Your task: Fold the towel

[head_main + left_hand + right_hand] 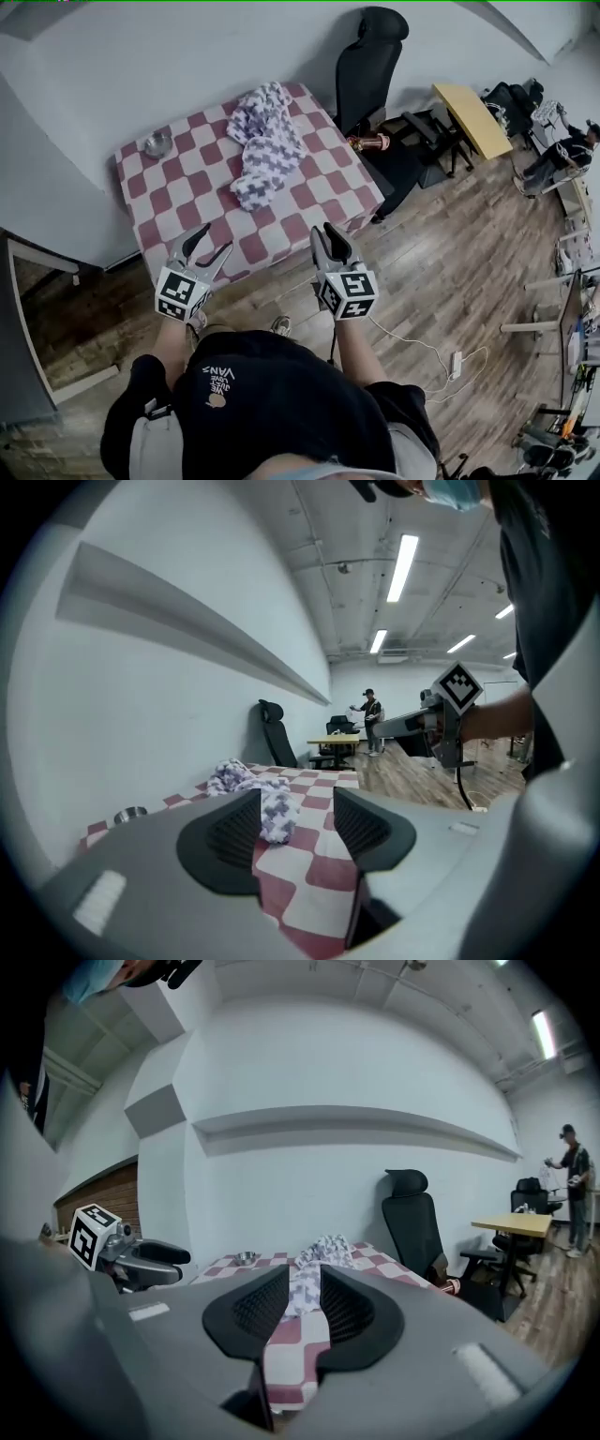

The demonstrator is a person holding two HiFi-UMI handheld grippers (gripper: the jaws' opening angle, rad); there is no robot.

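1. Head view places the white-and-purple patterned cloth towel (pixel 262 141) in a crumpled, elongated heap on the red-and-white checked tablecloth (pixel 187 178). It lies ahead of both grippers, roughly between their lines, and well apart from each.
2. The left gripper (pixel 214 239) hangs at the near edge of the table. Its own view shows the jaws standing wide apart with nothing between the pads; only checked cloth and the distant towel appear through the gap.
3. The right gripper (pixel 326 228) is level with it, at the same near edge. Its jaws are parted more narrowly and are likewise empty.
4. I judge that folding has not begun: the towel is bunched, with no flat layer or clean edge showing.
5. Handling, in my judgement: light, soft and limp. It will sag from any pinch and hold no shape, so it must be spread flat first.
6. Where to take hold: I can make out no corner in the heap. I would pinch the end nearest the grippers, one gripper on each side, and draw it out until the corners appear.
7. Risk noted: a deep pinch could catch the tablecloth beneath.
8. A small round metal bowl (pixel 157 144) sits beyond the left gripper, well clear of the towel.
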